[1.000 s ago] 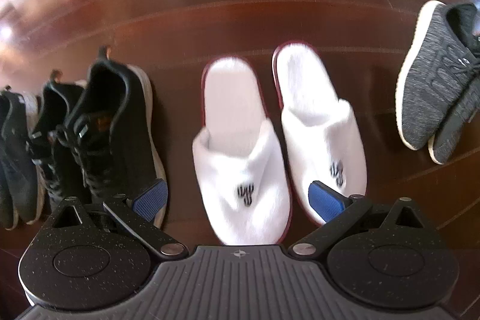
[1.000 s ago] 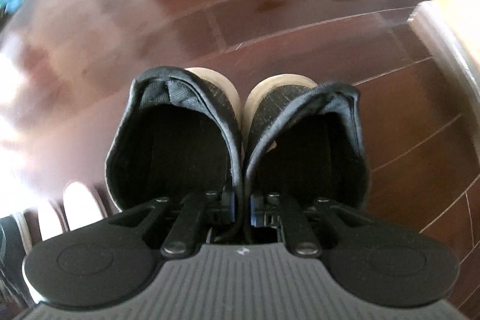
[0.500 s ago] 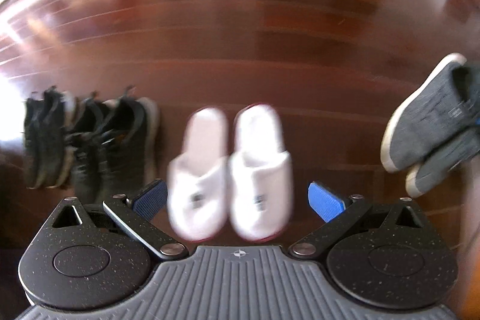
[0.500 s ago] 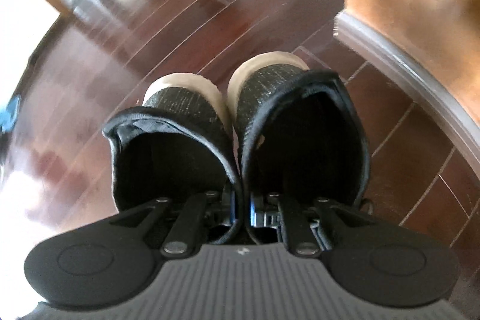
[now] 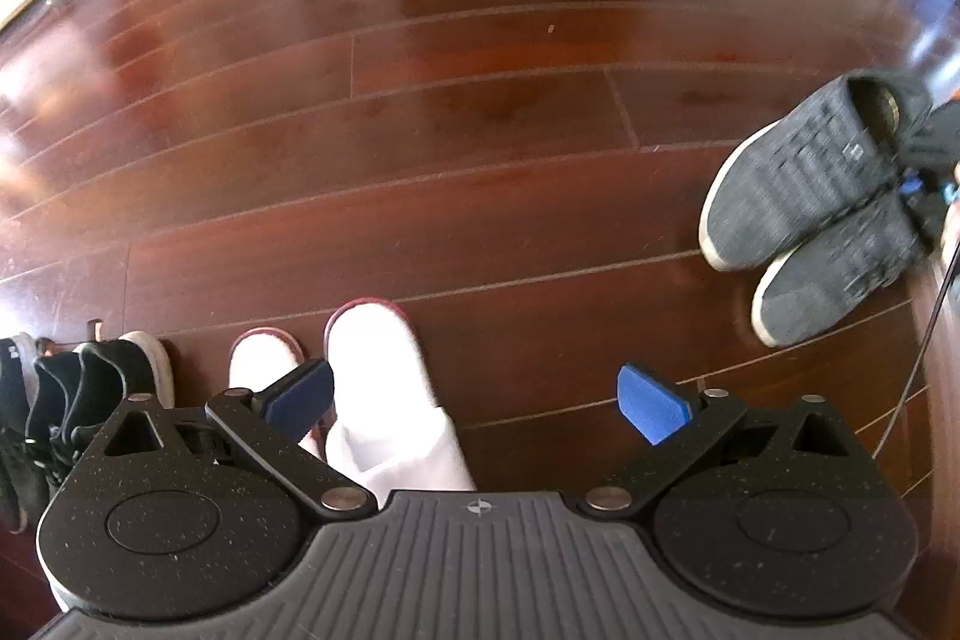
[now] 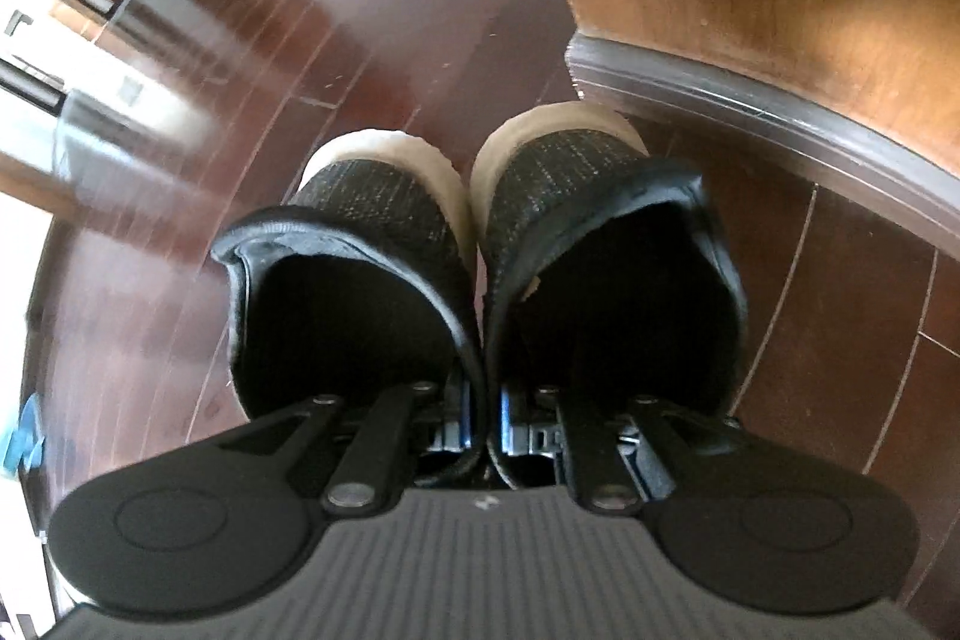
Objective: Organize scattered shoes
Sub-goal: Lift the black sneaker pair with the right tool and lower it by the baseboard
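The right gripper (image 6: 483, 430) has its fingers drawn together, pinching the two inner collars of a pair of grey sneakers (image 6: 480, 232). The pair hangs toes-down above the wooden floor (image 6: 372, 40). A skirting board (image 6: 750, 100) and an orange-brown wall lie to the far right of it.

In the left wrist view the same sneakers (image 5: 810, 208) show at the right edge, well apart from the row. The left gripper (image 5: 480, 406) has its blue pads spread wide and carries nothing. Under it and to the near left lie a pair of white slippers (image 5: 378, 370). The black sneakers (image 5: 90, 388) stand just beside them at the left edge.

Judgement: the step in hand is the carry of the grey pair toward the row. Black sneakers and slippers already appear lined up.

The next move would call for setting the grey pair down on the bare boards to the right of the slippers, soles flat and toes pointing the way the row's toes do. The fingers should part only once both soles rest on the floor, lest one shoe tip over.
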`<state>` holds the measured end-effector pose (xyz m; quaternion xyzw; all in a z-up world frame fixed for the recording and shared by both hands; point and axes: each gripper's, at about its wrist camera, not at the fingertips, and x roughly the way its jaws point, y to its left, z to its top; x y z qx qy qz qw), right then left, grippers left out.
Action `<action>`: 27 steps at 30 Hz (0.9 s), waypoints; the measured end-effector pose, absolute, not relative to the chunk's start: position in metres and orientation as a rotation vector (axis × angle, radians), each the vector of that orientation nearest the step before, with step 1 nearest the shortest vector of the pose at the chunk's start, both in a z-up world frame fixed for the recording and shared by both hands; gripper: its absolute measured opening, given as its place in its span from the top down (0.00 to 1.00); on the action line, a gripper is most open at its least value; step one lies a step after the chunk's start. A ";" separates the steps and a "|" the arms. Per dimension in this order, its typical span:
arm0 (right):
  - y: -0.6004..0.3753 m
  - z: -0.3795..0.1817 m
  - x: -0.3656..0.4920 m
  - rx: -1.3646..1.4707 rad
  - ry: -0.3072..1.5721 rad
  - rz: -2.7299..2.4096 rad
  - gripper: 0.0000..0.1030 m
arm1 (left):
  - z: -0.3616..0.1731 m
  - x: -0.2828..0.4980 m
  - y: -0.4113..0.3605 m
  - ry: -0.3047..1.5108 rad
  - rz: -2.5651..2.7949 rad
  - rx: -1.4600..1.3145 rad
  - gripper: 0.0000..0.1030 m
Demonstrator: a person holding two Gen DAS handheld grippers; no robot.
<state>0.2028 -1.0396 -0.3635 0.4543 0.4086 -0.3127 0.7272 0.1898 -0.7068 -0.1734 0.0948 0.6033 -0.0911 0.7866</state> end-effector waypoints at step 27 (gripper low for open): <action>-1.096 -0.396 0.214 0.969 0.912 -0.900 0.89 | -0.222 0.207 -0.708 1.432 -0.222 0.153 0.01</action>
